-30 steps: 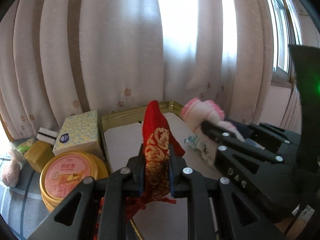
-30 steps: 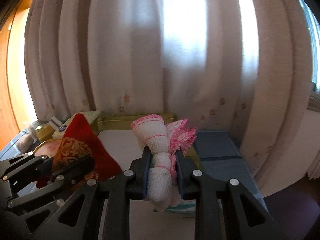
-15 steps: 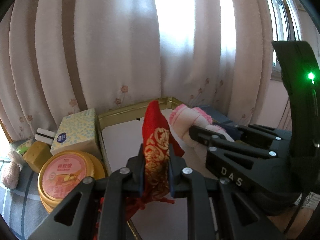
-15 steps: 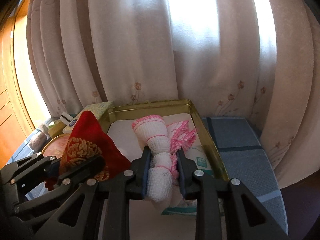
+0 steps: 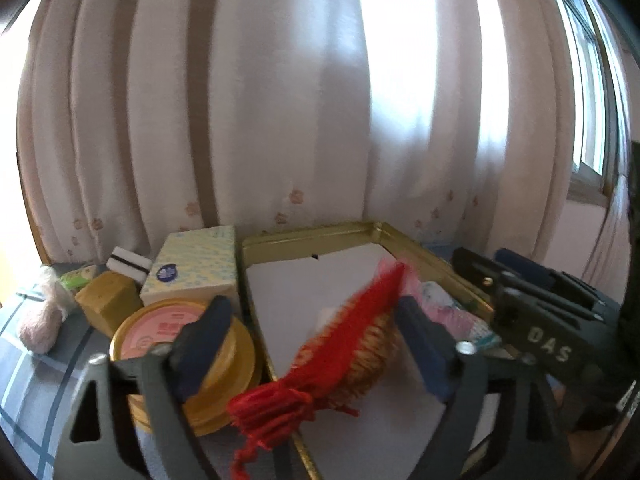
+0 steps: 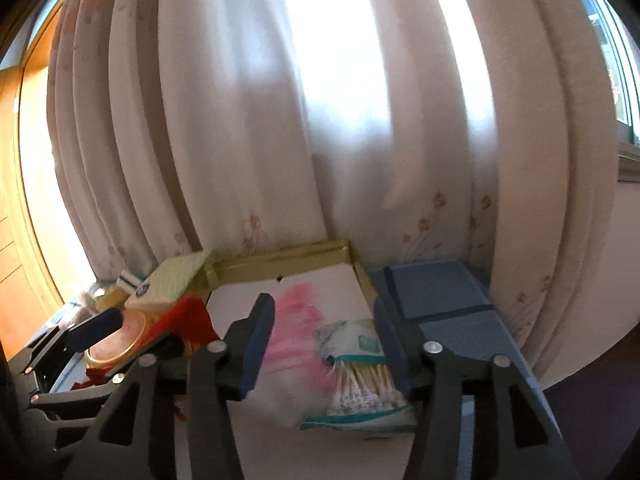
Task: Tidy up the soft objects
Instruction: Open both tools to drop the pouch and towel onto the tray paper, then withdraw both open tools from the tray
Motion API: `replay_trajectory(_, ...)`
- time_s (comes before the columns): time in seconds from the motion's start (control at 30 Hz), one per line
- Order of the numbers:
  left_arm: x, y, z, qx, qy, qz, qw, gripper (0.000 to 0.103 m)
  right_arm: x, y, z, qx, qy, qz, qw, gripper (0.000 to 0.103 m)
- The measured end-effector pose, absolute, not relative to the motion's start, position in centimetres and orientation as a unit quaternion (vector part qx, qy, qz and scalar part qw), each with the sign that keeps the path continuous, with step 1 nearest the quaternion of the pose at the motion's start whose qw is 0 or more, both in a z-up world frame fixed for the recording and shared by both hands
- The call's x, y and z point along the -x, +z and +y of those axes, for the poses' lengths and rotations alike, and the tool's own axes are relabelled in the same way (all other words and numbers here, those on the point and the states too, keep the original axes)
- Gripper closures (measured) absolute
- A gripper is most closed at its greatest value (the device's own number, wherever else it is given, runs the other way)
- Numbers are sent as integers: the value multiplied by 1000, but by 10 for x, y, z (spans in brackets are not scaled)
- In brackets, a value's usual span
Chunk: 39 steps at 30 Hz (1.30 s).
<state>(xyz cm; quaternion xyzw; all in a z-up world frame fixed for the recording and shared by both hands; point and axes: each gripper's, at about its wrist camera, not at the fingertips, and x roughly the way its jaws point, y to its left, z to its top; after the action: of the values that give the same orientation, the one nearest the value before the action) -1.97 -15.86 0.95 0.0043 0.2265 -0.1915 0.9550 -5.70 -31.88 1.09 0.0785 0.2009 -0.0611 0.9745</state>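
Curtains [image 5: 280, 120] fill the wall behind the gold tray [image 5: 304, 240], which we take as our landmark. It sits on a blue checked cloth [image 6: 440, 300], its white floor mostly bare at the far end.

Left of the tray stand a tissue box [image 5: 192, 268], a round yellow tub with a pink lid [image 5: 160, 328] nearer us, a yellow block [image 5: 108, 300], and, furthest left, a fluffy pink toy [image 5: 38, 324].

Over the tray's near left edge, our left gripper [image 5: 312, 344] has just been opening; its jaws stand wide, and the red and gold pouch [image 5: 352, 344], blurred, leans loose between them against the right pad.

Over the tray's near right part, our right gripper [image 6: 324, 344] has just been opening too. The pink and white cloth bundle [image 6: 296, 340], blurred, lies between its parted pads, beside a packet of cotton swabs [image 6: 364, 380] on the tray floor.
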Motion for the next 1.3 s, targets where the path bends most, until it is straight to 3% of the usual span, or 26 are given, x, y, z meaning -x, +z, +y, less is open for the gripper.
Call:
replay_trajectory(0.07,23,11,-153,5,-193,216,957,1,62,13,-320,-81,-64,188,977,44)
replay_trajectory(0.13,29,14,-150,7,-194,199,961,1,67,16,-319,-79,-72,173,979,36)
replay_trajectory(0.5,35,20,-122,-30,-125,151,980,1,97,30,-299,-21,-154,96,983,30)
replay_trajectory(1.07,28,14,-91,-5,-87,164,983,1,129,28,-327,-133,-278,62,949,30)
replay_trajectory(1.3,27,13,-76,-2,-76,165,983,1,135,31,-303,-131,-293,34,946,30)
